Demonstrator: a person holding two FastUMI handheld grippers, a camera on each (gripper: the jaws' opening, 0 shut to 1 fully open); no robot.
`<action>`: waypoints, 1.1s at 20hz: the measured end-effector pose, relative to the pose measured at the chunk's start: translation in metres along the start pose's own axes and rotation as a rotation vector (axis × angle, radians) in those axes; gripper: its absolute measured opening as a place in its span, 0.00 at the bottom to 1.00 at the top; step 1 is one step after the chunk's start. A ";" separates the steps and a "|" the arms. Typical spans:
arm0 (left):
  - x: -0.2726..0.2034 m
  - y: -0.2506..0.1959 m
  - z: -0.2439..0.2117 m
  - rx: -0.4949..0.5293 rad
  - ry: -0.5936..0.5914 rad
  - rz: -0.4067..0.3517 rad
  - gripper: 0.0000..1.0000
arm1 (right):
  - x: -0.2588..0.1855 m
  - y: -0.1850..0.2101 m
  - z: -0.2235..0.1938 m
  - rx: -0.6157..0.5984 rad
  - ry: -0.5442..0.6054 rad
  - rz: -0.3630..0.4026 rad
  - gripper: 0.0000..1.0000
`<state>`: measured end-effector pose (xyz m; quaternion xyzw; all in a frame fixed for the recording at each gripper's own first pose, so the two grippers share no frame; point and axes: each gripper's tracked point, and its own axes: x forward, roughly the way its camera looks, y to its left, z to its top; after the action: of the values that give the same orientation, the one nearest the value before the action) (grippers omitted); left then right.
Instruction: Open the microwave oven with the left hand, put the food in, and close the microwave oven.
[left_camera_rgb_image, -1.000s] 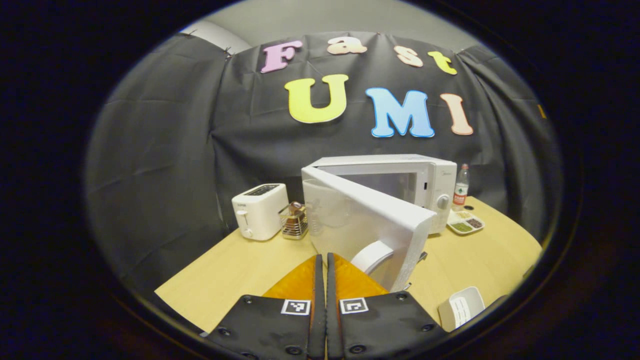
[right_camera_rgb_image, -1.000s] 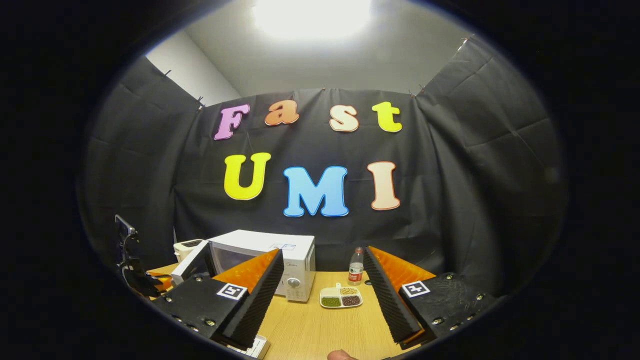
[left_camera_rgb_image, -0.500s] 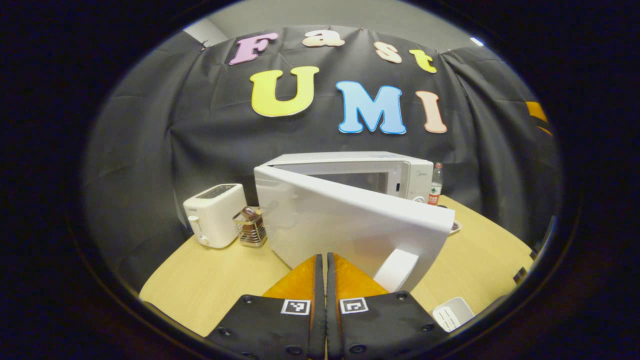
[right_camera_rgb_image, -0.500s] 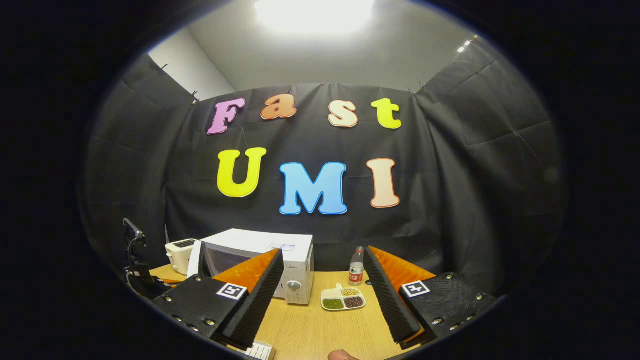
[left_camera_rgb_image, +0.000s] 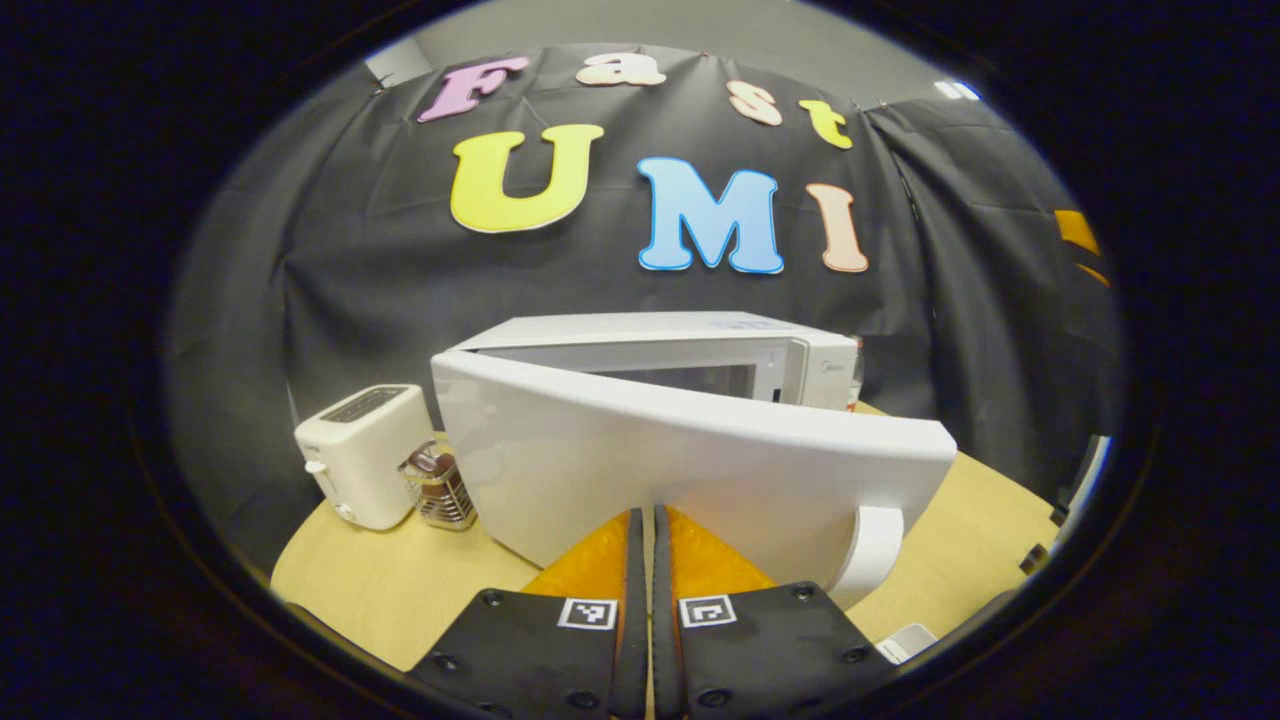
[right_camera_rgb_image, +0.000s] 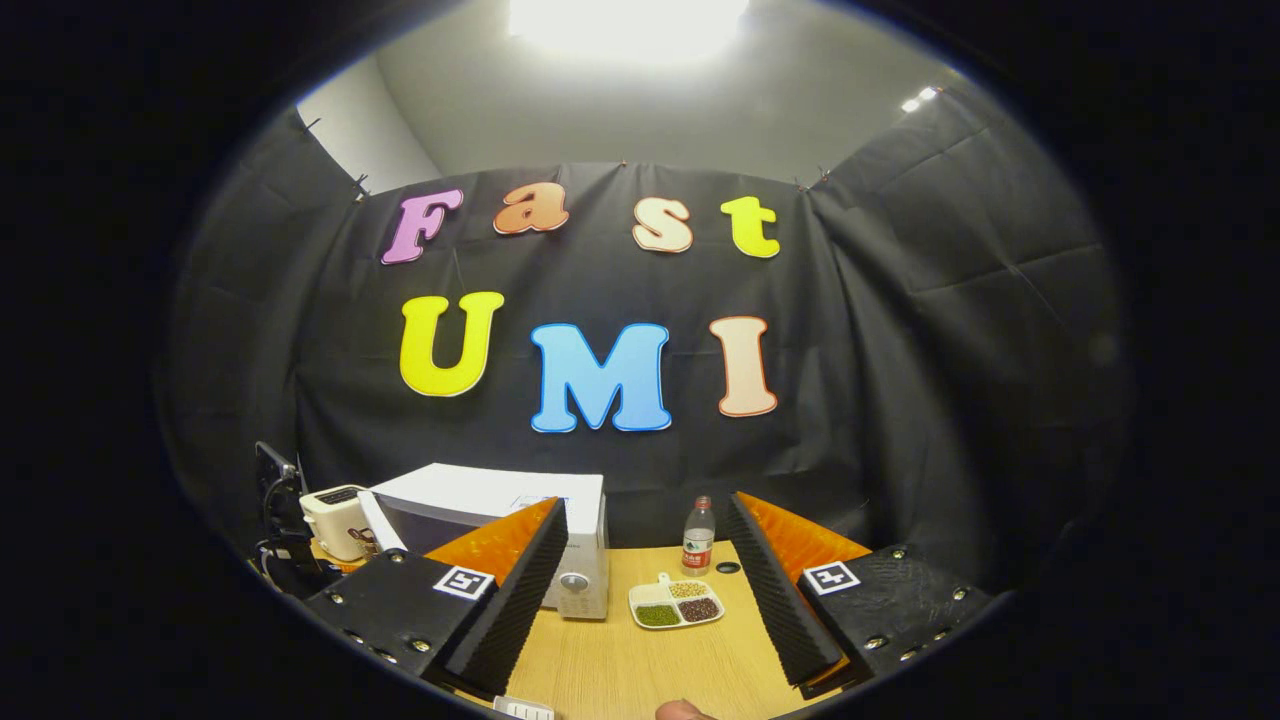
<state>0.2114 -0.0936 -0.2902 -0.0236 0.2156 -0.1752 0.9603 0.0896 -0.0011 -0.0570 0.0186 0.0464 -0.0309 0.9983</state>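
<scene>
Your left tongs (left_camera_rgb_image: 644, 560): pressed together, empty. Microwave door (left_camera_rgb_image: 690, 460): ajar at 12 o'clock, long axis crosswise. Right tongs (right_camera_rgb_image: 645, 590): spread, farther off.

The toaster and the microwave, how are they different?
The toaster is small, with slots on top; the microwave is much bigger and boxy. The toaster has no door; the microwave's door hangs partly open, with the left tool against it. Both are white and stand on the wooden table.

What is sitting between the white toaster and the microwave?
A small wire basket with something brown in it stands between the toaster and the microwave, as the left gripper view shows.
</scene>
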 end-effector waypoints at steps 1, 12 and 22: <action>0.007 -0.003 0.002 0.002 -0.003 -0.011 0.09 | 0.001 0.001 -0.001 0.000 0.001 -0.009 0.96; 0.076 -0.008 0.011 -0.004 -0.003 -0.057 0.08 | 0.013 0.000 -0.007 -0.020 0.016 -0.078 0.96; 0.122 -0.001 0.024 -0.023 -0.009 -0.017 0.08 | 0.022 -0.002 -0.010 -0.055 0.041 -0.109 0.97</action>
<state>0.3246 -0.1379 -0.3180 -0.0372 0.2131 -0.1806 0.9595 0.1100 -0.0044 -0.0694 -0.0108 0.0686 -0.0835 0.9941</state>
